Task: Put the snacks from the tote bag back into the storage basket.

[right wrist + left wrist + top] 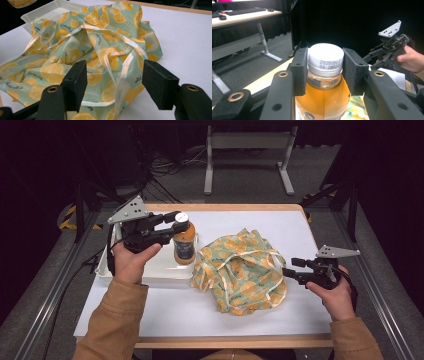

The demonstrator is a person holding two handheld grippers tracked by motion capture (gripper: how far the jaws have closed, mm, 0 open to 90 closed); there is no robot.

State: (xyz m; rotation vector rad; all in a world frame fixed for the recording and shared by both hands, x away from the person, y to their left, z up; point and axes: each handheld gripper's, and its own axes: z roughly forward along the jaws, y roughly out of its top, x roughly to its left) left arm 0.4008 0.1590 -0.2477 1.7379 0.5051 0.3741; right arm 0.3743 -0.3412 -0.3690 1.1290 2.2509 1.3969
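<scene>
A bottle (184,245) of orange drink with a white cap (325,58) stands upright in my left gripper (179,226), which is shut on its cap and neck (325,67) over the right end of a white tray (150,270). In the right gripper view the bottle's base (20,2) hangs in the air by the tray's corner. A crumpled cloth bag (240,270) printed with orange slices lies mid-table. My right gripper (286,271) stands open at its right edge, jaws apart (115,83) over the pale straps (125,67) without pressing them.
The white tray (52,10) sits at the table's left, next to the bag. Bare white tabletop (200,312) runs along the near edge and behind the bag. Metal rails (55,285) flank the table, and a desk frame (247,142) stands beyond it.
</scene>
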